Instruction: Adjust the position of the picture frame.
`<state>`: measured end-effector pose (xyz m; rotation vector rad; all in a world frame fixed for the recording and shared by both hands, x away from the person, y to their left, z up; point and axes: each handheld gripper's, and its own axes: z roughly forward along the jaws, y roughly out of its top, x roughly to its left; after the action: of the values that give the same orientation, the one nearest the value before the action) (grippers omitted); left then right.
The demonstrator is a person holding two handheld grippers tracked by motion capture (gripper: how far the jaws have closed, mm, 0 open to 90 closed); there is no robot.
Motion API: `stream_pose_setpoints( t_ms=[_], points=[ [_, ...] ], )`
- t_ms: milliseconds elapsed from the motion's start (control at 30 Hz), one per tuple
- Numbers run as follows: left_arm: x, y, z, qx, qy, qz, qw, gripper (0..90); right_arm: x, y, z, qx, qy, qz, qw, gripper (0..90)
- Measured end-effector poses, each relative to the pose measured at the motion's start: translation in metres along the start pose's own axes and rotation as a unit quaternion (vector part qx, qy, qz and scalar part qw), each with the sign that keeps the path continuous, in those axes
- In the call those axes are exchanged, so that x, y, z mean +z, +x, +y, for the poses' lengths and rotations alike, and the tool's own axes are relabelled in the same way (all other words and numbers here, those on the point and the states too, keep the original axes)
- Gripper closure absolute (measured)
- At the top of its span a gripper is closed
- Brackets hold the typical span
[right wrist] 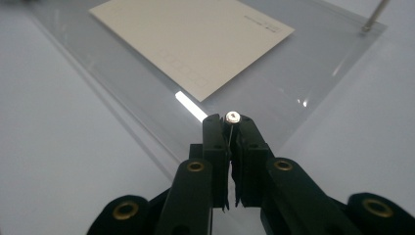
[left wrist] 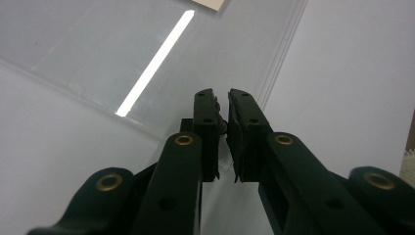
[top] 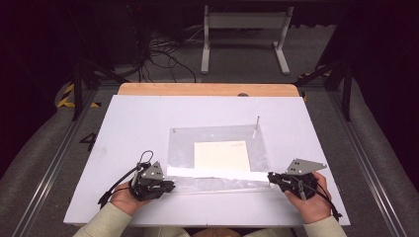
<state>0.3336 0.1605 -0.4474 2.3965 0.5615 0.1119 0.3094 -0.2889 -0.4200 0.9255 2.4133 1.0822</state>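
- White, flat rectangular board is laid across a wooden table whose far edge is seen beyond it.
- Clear rectangular acrylic sheet is placed at the middle of the board; a bright strip of reflected light is seen along its near part.
- Cream rectangular paper card is seen lying flat within the sheet, at its middle.
- Left black two-jaw gripper is held at the sheet's near left corner; in the left gripper view its jaws are pressed nearly together, and the sheet's edge appears to run between them, though a firm pinch cannot be confirmed.
- Right black two-jaw gripper is held at the sheet's near right corner; in the right gripper view its jaws are closed on a small silver screw whose head is seen at the tips.
- Thin metal pin is seen standing at the sheet's far right corner, well apart from both grippers.
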Motion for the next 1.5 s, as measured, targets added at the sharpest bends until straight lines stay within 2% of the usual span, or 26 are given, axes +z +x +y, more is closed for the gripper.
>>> stream_pose_setpoints(
  t_ms=[67,100,200,267,333,367,500,633,700,833,900,933,1000,1100,1200,1267,1367,1500],
  points=[
    [0.005,-0.004,0.005,0.001,-0.005,0.005,1.0,82.5,0.0,-0.007,0.008,0.0,-0.003,-0.016,0.9999,84.8],
    [0.005,-0.004,0.005,0.001,-0.005,0.005,1.0,82.5,0.0,-0.007,0.008,0.0,-0.003,-0.016,0.9999,84.8],
    [0.012,-0.01,0.012,0.007,-0.012,0.013,0.9998,82.5,0.005,-0.027,0.028,0.0,-0.004,-0.048,0.9989,84.7],
    [0.017,-0.011,0.016,0.007,-0.016,0.015,0.9997,82.5,0.015,-0.044,0.043,-0.003,-0.004,-0.066,0.9978,84.7],
    [0.02,-0.012,0.019,0.006,-0.021,0.015,0.9996,82.5,0.018,-0.049,0.046,0.0,-0.003,-0.067,0.9977,84.6],
    [0.021,-0.012,0.02,0.006,-0.019,0.016,0.9997,82.6,0.026,-0.06,0.05,0.006,-0.002,-0.067,0.9977,84.6],
    [0.027,-0.015,0.027,0.009,-0.024,0.023,0.9994,82.6,0.052,-0.086,0.052,0.031,-0.008,-0.065,0.9974,84.6],
    [0.029,-0.015,0.029,0.007,-0.026,0.017,0.9995,82.6,0.071,-0.097,0.046,0.053,-0.003,-0.064,0.9966,84.2],
    [0.029,-0.015,0.028,0.006,-0.026,0.016,0.9995,82.6,0.071,-0.097,0.044,0.057,-0.016,-0.065,0.9962,83.4],
    [0.029,-0.016,0.029,0.003,-0.026,0.016,0.9995,82.7,0.066,-0.092,0.041,0.05,-0.024,-0.094,0.994,68.1],
    [0.029,-0.017,0.03,-0.002,-0.025,0.005,0.9997,82.8,0.058,-0.088,0.035,0.063,-0.035,-0.113,0.991,62.5],
    [0.03,-0.019,0.03,0.001,-0.025,-0.005,0.9997,82.8,0.053,-0.086,0.029,0.07,-0.05,-0.114,0.9898,62.3],
    [0.032,-0.025,0.033,0.018,-0.023,-0.022,0.9993,82.8,0.043,-0.082,0.015,0.083,-0.067,-0.114,0.9877,62.5],
    [0.037,-0.036,0.04,0.04,-0.016,-0.045,0.9981,82.8,0.031,-0.079,-0.004,0.098,-0.069,-0.112,0.9864,62.4],
    [0.043,-0.047,0.048,0.068,-0.006,-0.069,0.9953,82.7,0.017,-0.078,-0.014,0.115,-0.082,-0.105,0.9843,62.3],
    [0.047,-0.054,0.053,0.08,-0.004,-0.082,0.9934,82.7,0.012,-0.075,-0.017,0.127,-0.083,-0.092,0.9841,62.4],
    [0.052,-0.06,0.059,0.088,-0.001,-0.091,0.9919,82.7,0.008,-0.068,-0.018,0.125,-0.075,-0.08,0.9861,63.6],
    [0.059,-0.067,0.067,0.097,-0.001,-0.105,0.9897,83.1,0.007,-0.06,-0.015,0.112,-0.066,-0.07,0.989,64.2]
  ],
)
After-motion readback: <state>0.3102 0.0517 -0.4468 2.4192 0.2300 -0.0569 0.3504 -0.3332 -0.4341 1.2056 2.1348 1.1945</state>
